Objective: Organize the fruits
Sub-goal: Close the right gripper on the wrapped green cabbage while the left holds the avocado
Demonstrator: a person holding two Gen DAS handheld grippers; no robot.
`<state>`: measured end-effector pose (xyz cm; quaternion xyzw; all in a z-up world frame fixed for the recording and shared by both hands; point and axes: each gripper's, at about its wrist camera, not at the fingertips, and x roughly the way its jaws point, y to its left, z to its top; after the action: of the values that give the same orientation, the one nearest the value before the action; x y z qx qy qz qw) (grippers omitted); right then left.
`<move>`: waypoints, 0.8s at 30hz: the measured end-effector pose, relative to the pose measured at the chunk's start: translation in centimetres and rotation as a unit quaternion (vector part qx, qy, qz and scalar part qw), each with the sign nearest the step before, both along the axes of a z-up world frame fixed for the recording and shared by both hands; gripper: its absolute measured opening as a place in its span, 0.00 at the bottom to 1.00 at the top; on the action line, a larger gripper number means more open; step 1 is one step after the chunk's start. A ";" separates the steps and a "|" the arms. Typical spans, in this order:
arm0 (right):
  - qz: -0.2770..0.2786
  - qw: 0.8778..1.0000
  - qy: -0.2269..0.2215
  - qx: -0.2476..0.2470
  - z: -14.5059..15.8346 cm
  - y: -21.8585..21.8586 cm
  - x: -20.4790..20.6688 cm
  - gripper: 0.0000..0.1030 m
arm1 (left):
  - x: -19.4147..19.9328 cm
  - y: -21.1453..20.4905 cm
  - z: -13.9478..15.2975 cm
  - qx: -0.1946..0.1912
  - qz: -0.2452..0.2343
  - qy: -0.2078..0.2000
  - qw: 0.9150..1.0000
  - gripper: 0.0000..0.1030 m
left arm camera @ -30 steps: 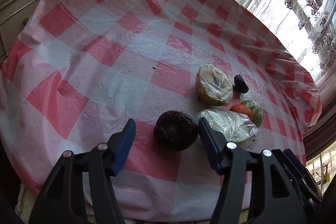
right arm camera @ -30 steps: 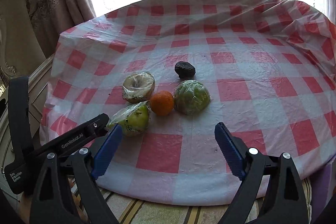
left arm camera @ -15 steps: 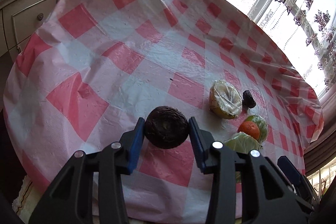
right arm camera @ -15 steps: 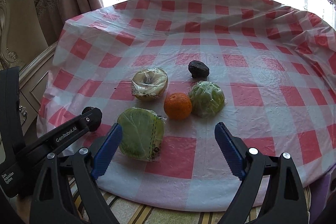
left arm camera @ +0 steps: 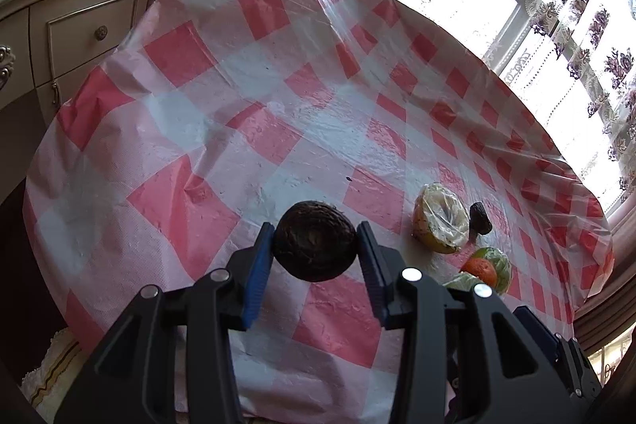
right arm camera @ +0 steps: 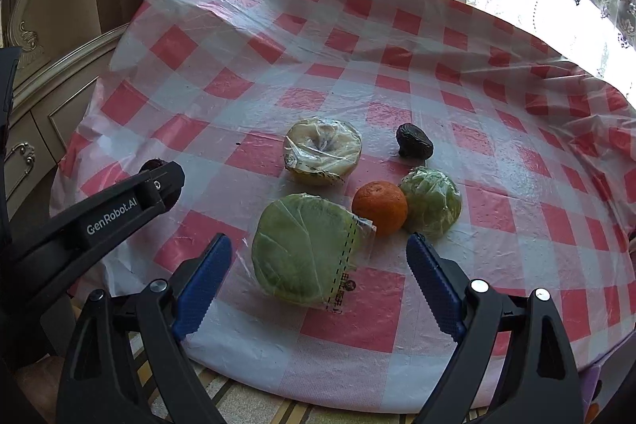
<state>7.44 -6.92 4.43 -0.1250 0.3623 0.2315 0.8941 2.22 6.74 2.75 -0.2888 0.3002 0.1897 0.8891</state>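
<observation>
Dark and wrinkled, the round fruit [left arm camera: 315, 241] is sitting squarely between the blue pads of the left tongs [left arm camera: 316, 251], which have just been closing and are now pressing on its two flanks; it is looking lifted just clear of the checked cloth on the bench [left arm camera: 206, 130], though the wrist view is not settling that. Moving rightward, the rest of the fruit is lying in a loose cluster: a pale wrapped fruit [right arm camera: 322, 150] at the back, a small dark fruit [right arm camera: 414, 141] beyond it to the right, and in front an orange [right arm camera: 379, 207] touching a wrapped green fruit [right arm camera: 431, 201]. Nearest the right hand is the big wrapped green fruit [right arm camera: 304, 249], and this is the relation the coming move is hanging on: it is lying straight ahead of the right tongs [right arm camera: 318, 285], just past the tips and a little left of their centre line, its wrapper flap trailing toward the orange just beside it. The right tongs are standing wide apart and gripping nothing. In my judgement the right hand is by far the nearer to that fruit, needing mostly a short push forward, while the left, already loaded, is being left free to carry its dark fruit toward the group.
</observation>
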 end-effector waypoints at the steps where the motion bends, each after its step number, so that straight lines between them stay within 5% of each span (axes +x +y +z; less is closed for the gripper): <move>1: 0.002 1.000 0.001 -0.005 -0.1 0.4 0.1 0.85 | -0.1 0.1 0.0 0.000 0.001 0.000 1.000 0.41; 11: 0.009 0.999 0.011 -0.033 -1.2 2.2 0.7 0.84 | 0.2 0.2 -0.1 0.008 0.003 0.009 1.000 0.41; 15: 0.004 0.999 0.025 -0.031 -1.6 2.1 1.2 0.62 | 0.3 0.0 -0.2 0.014 0.000 0.013 1.000 0.41; 24: -0.010 0.999 0.037 -0.004 -1.6 0.6 1.2 0.57 | 1.3 -1.1 -0.2 0.019 -0.046 0.011 0.999 0.41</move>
<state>8.66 -6.31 2.80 -0.1164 0.3976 0.2259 0.8817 3.51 5.65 2.55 -0.2558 0.3190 0.1569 0.8990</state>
